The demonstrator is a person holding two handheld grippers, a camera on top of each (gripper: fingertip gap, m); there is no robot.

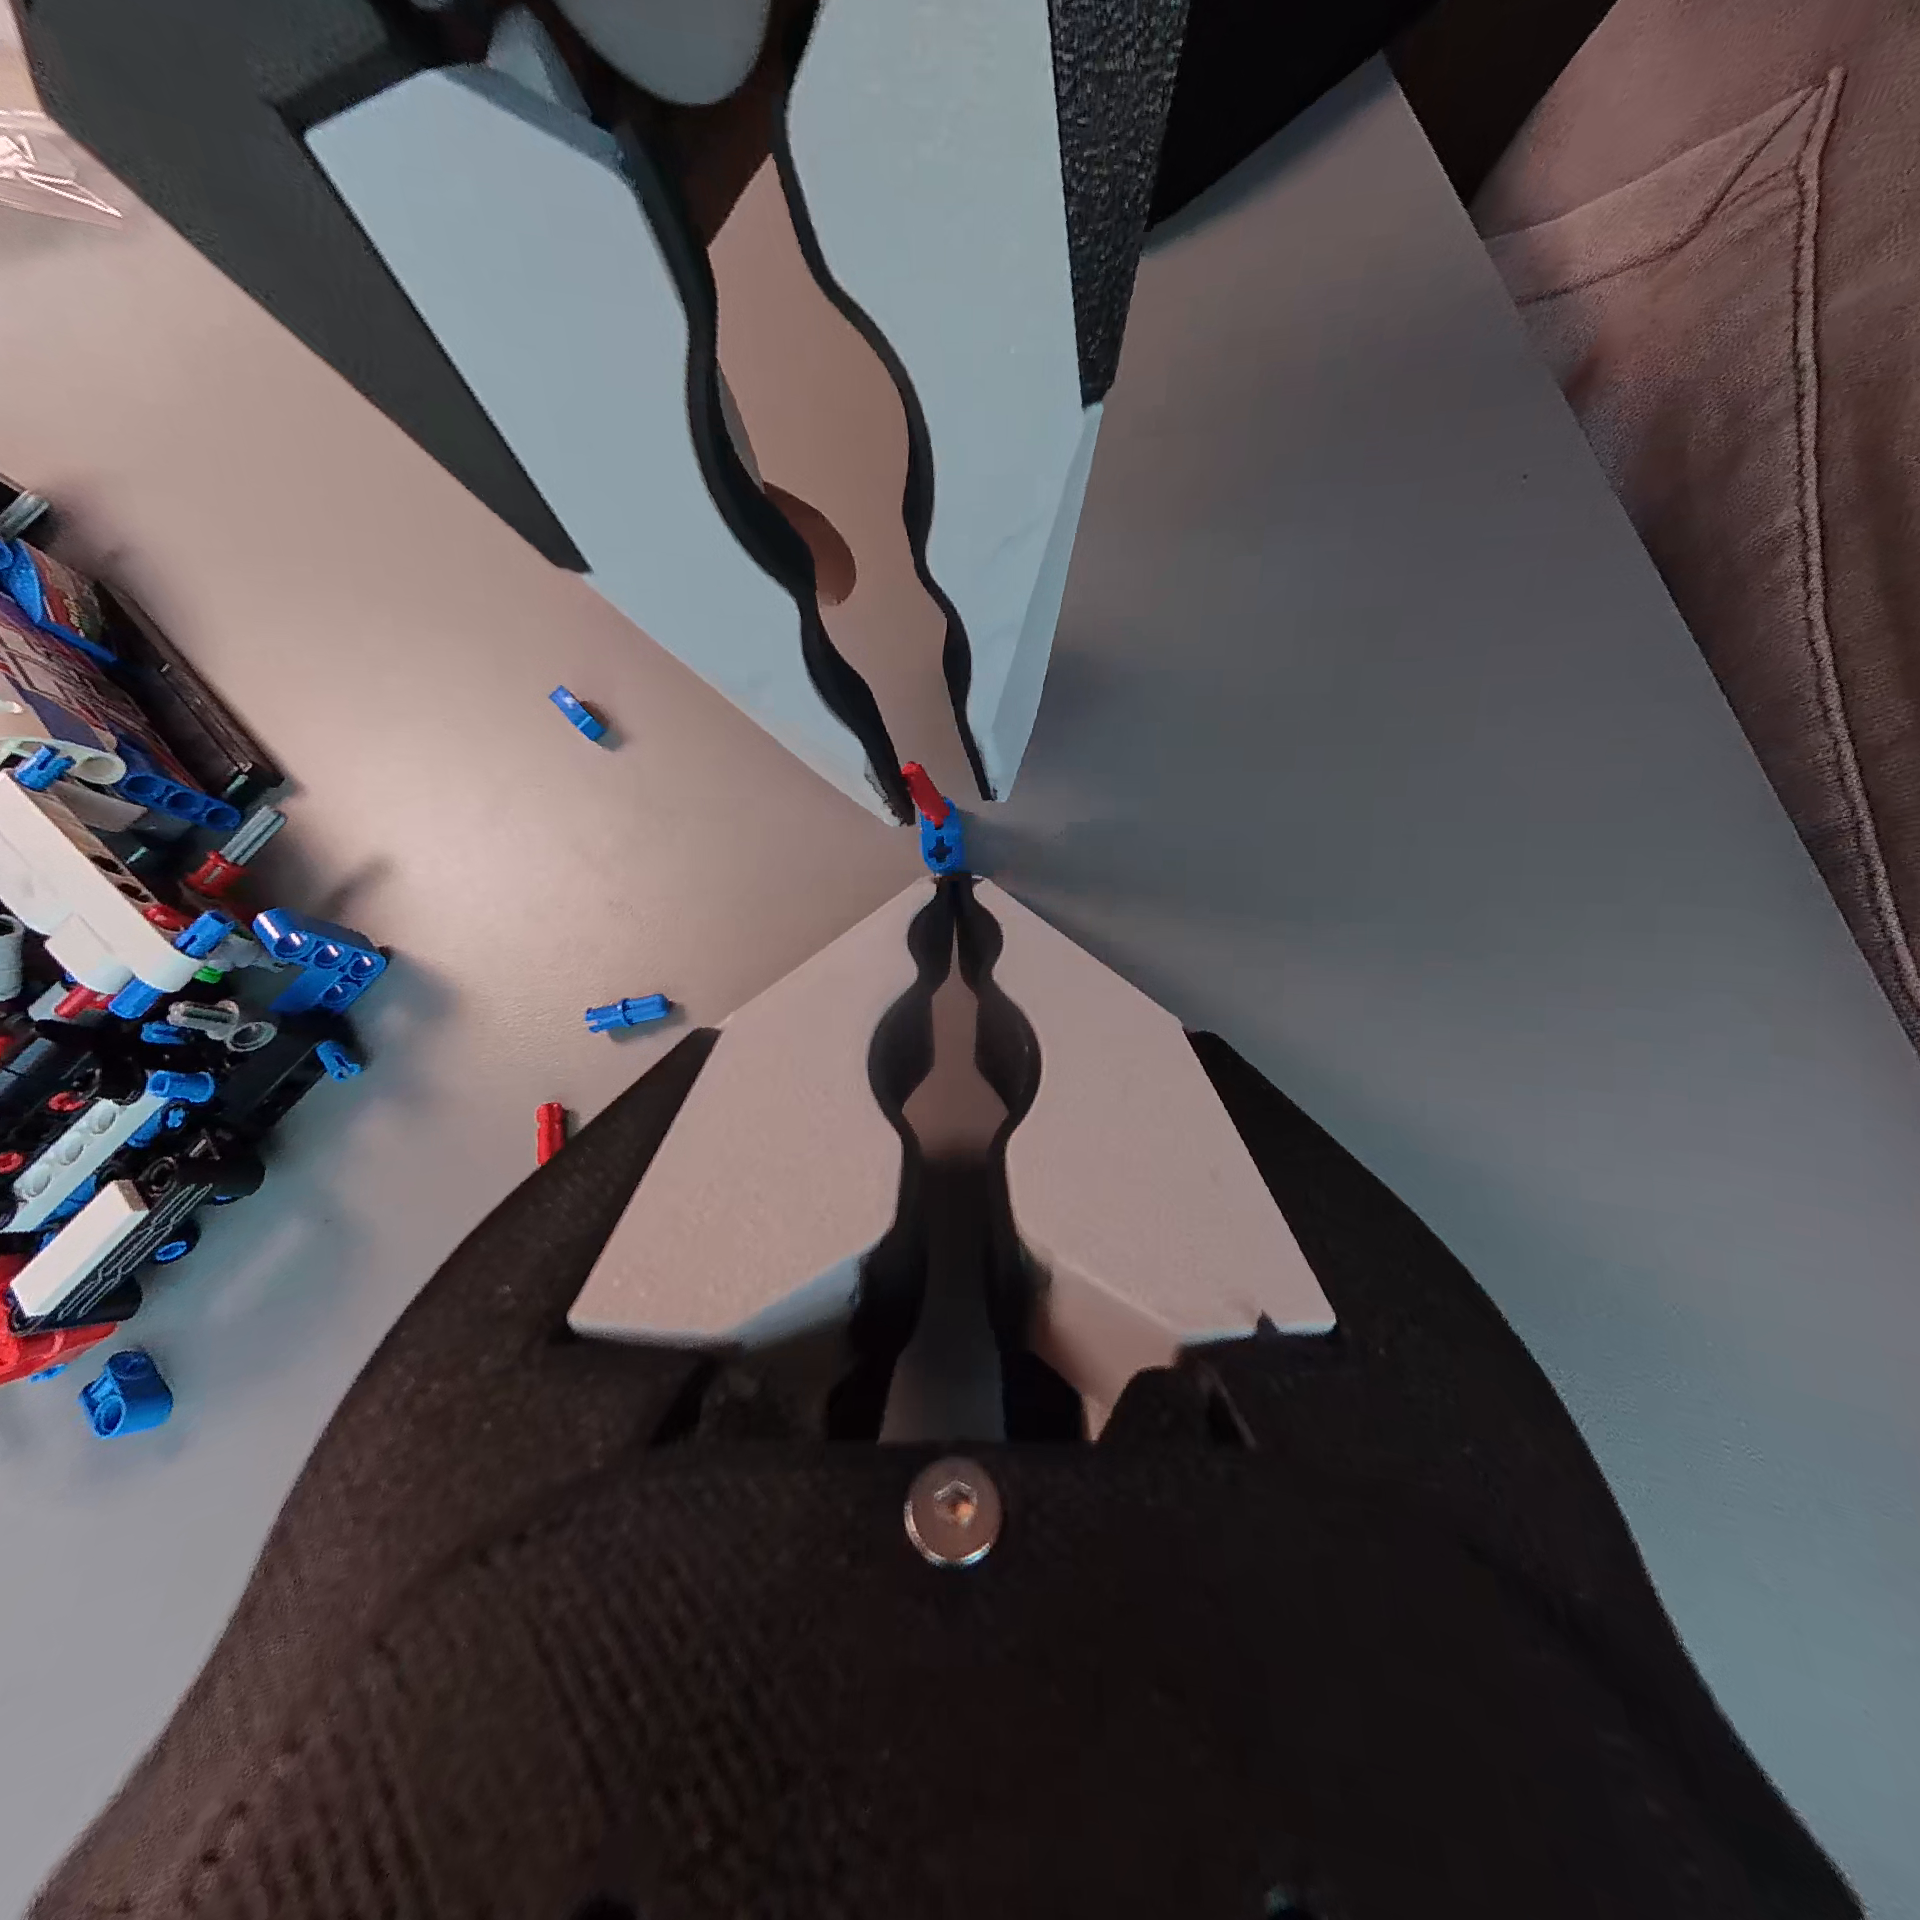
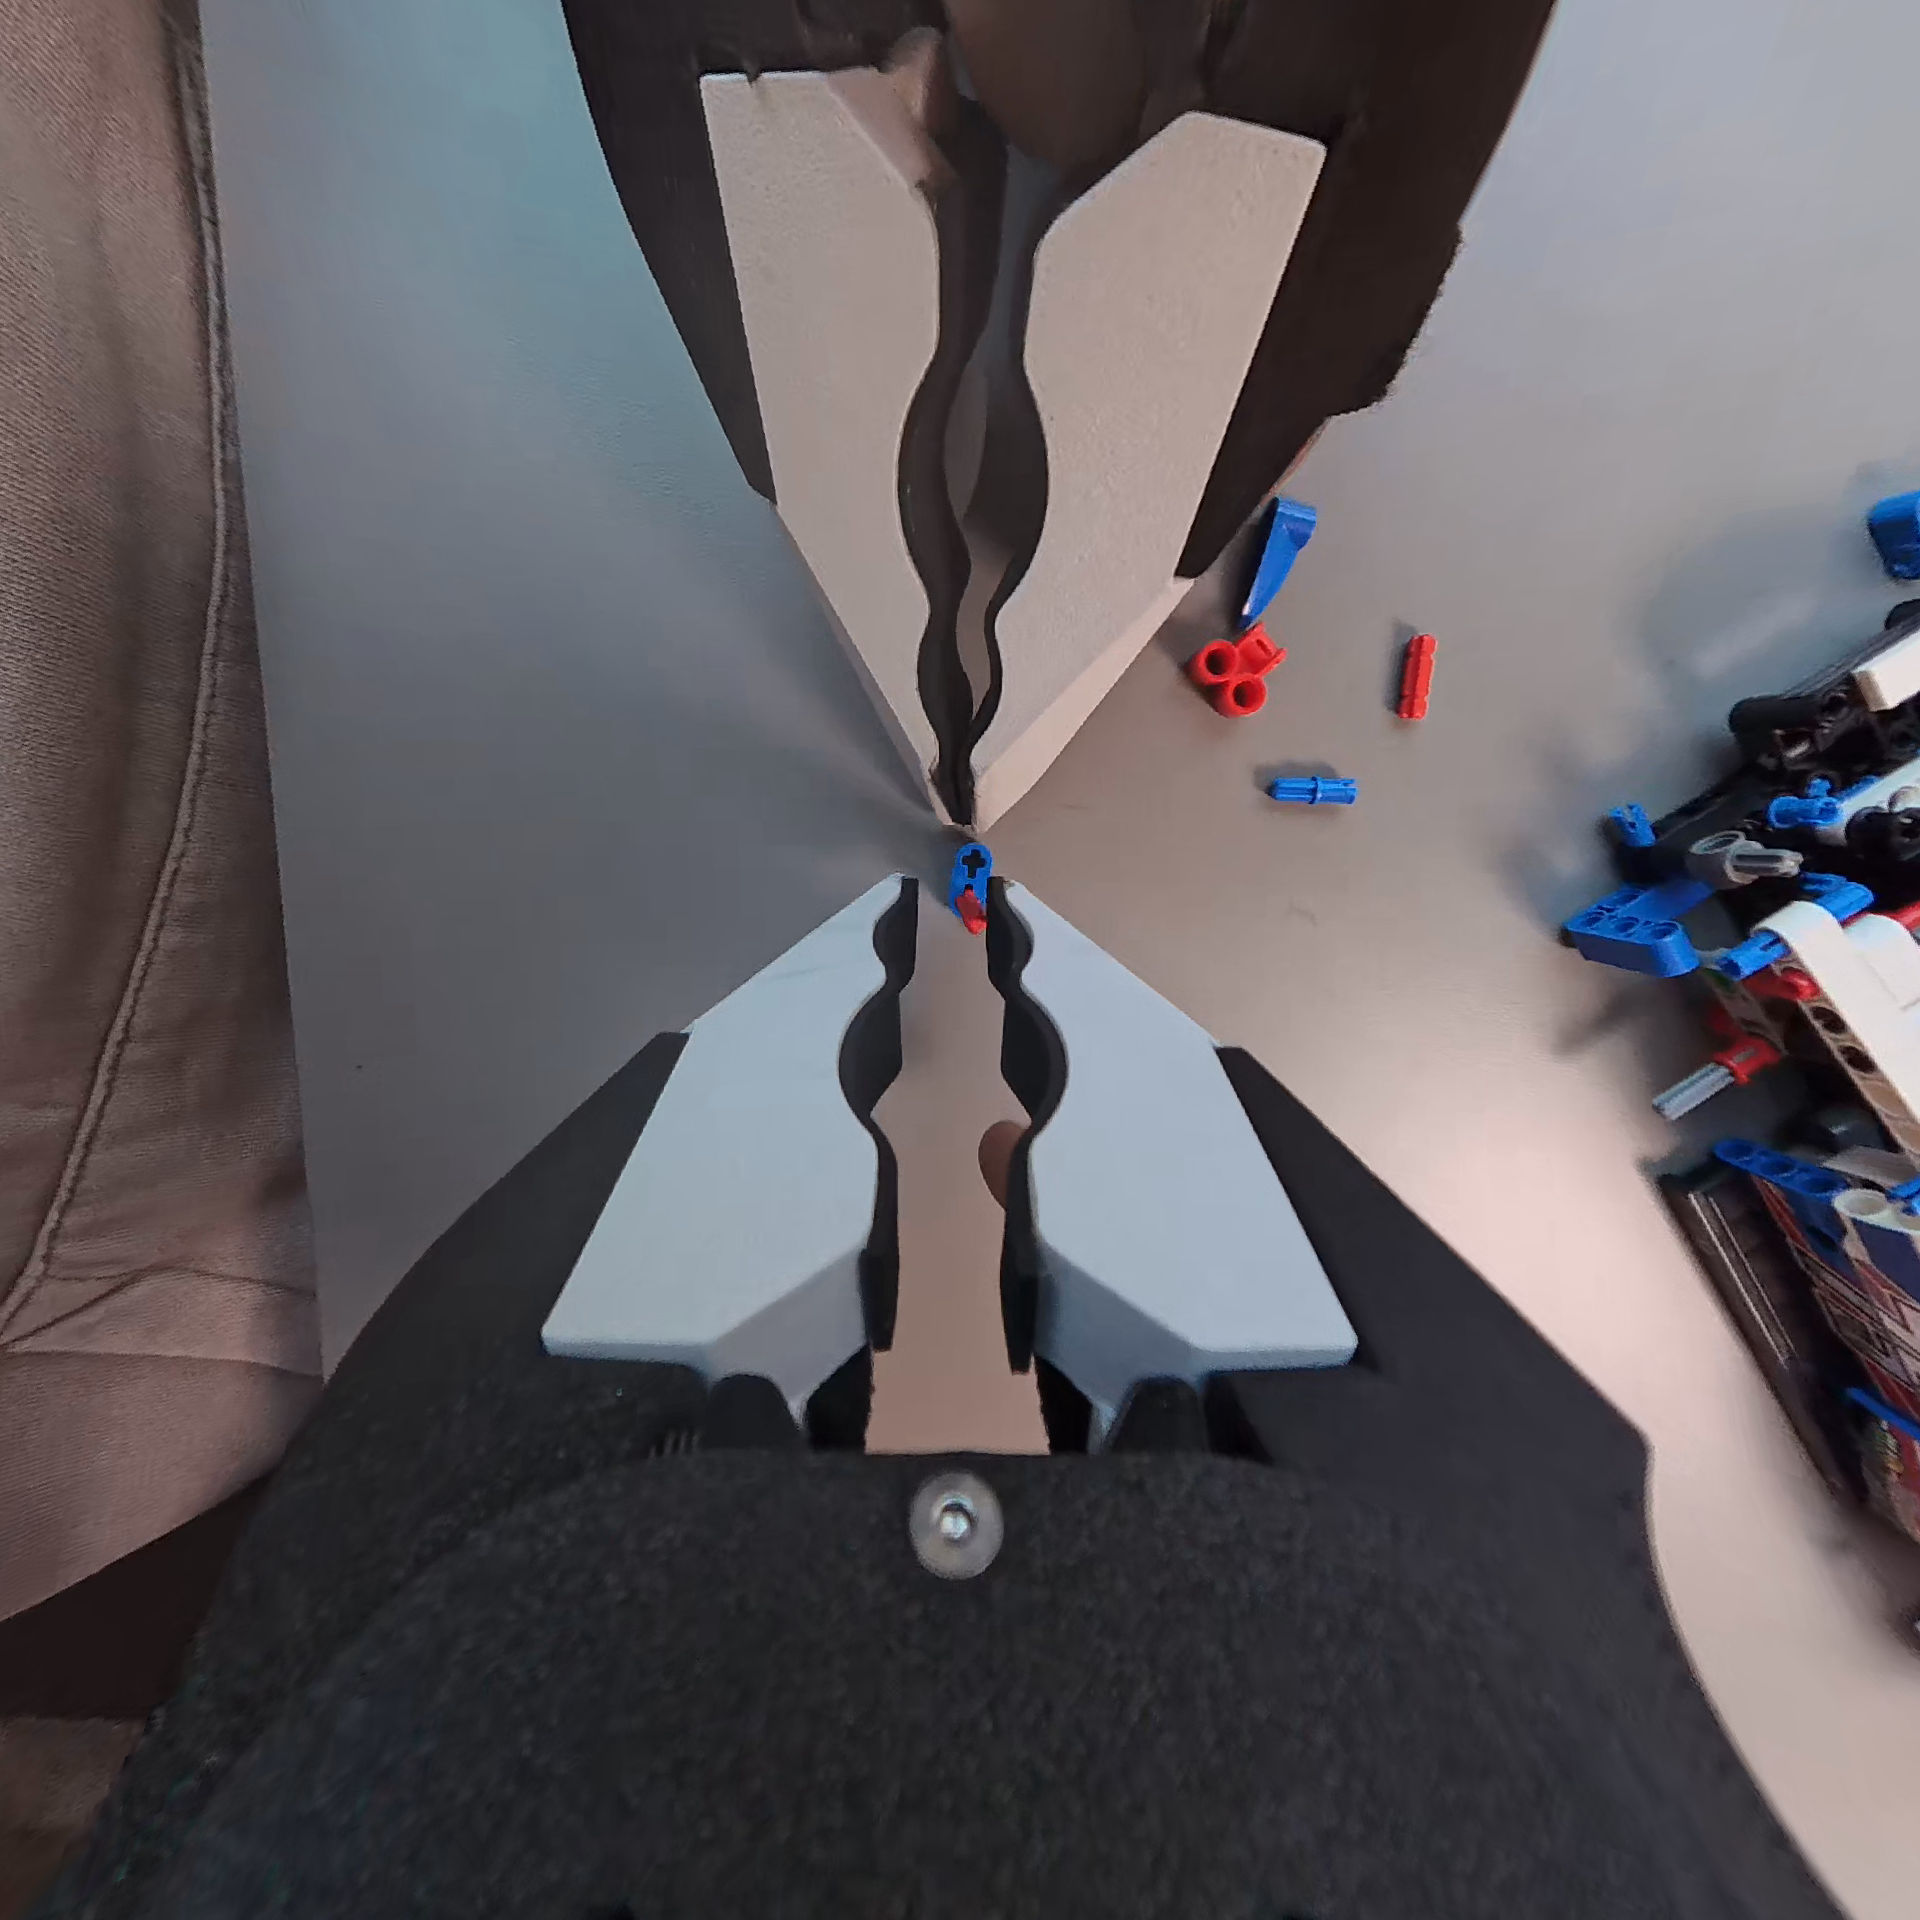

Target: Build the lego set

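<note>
A small blue connector (image 1: 941, 844) with a short red pin (image 1: 914, 784) stuck in it is held above the grey table (image 1: 1351, 831), between the two grippers, which meet tip to tip. My left gripper (image 1: 951, 883) is shut on the connector's lower end. My right gripper (image 1: 935, 800) comes in from the top with its jaws a little apart on either side of the red pin. In the right wrist view, the right gripper (image 2: 953, 883) straddles the red pin (image 2: 971, 911). The blue connector (image 2: 974, 865) sits just beyond it, under the shut left gripper (image 2: 961, 821).
A partly built blue, white and black model with loose parts (image 1: 156, 987) (image 2: 1818, 935) lies at the table's side. Nearer lie a blue pin (image 1: 627, 1013) (image 2: 1311, 790), a red pin (image 2: 1415, 675), a red connector (image 2: 1236, 670) and a blue piece (image 2: 1280, 551). A person's beige clothing (image 2: 104, 727) borders the table. Only a small space, under 4 cm, lies between the two pairs of fingers.
</note>
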